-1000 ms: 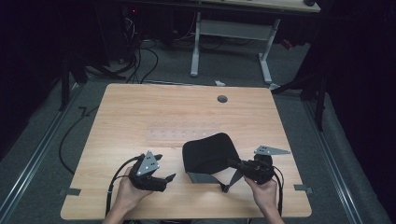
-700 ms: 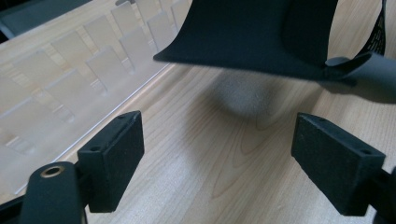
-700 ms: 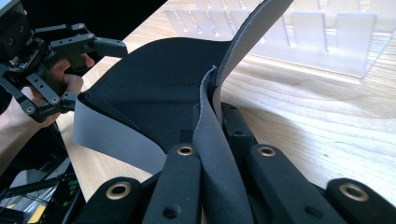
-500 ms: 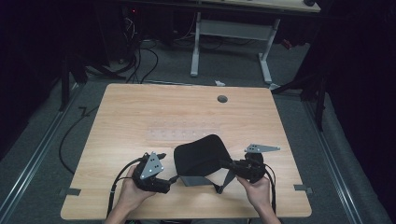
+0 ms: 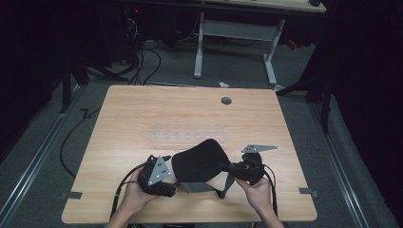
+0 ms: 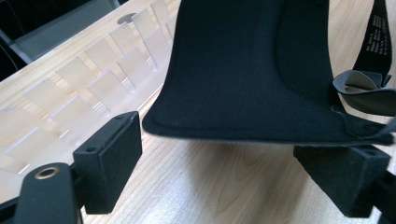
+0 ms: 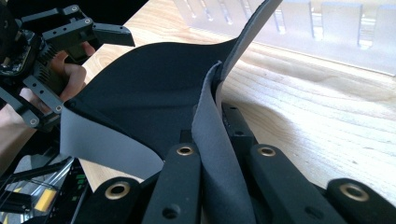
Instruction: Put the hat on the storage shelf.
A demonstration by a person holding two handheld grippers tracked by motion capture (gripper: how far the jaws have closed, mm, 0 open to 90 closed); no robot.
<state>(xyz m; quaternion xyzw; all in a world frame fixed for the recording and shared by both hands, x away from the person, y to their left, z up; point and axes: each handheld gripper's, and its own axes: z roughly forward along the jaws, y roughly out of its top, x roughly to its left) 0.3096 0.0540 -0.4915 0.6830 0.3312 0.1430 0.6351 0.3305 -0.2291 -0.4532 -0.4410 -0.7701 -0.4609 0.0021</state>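
So there's a wooden table (image 5: pixel 142 123) with a person at the near edge, a gripper in each hand. The thing being handled is a black padded piece (image 5: pixel 197 161), soft foam-like stuff with a grey underside and a strap (image 6: pixel 378 32) with a printed label hanging off it; can't tell exactly what it is. It sits near the front edge of the table, between the two grippers, lifted and curled rather than lying flat. The right gripper (image 5: pixel 228 167) has its jaws pinched together on the edge of the piece; in the right gripper view the grey edge of the material (image 7: pixel 212 154) runs straight up between the two black jaws, which are pressed against it from both sides. The left gripper (image 5: pixel 173 183) is right beside the piece's left side with its jaws spread wide apart, and in the left gripper view the pads (image 6: pixel 109 158) sit on either side below the piece's rounded lower edge (image 6: pixel 261 135), not touching it. The left hand (image 5: pixel 133 194) and right hand (image 5: pixel 259 192) come in from the bottom. A pale clear slotted rack (image 5: pixel 185 135) lies flat mid-table, and there's a small round grommet hole (image 5: pixel 226 100) near the far edge.
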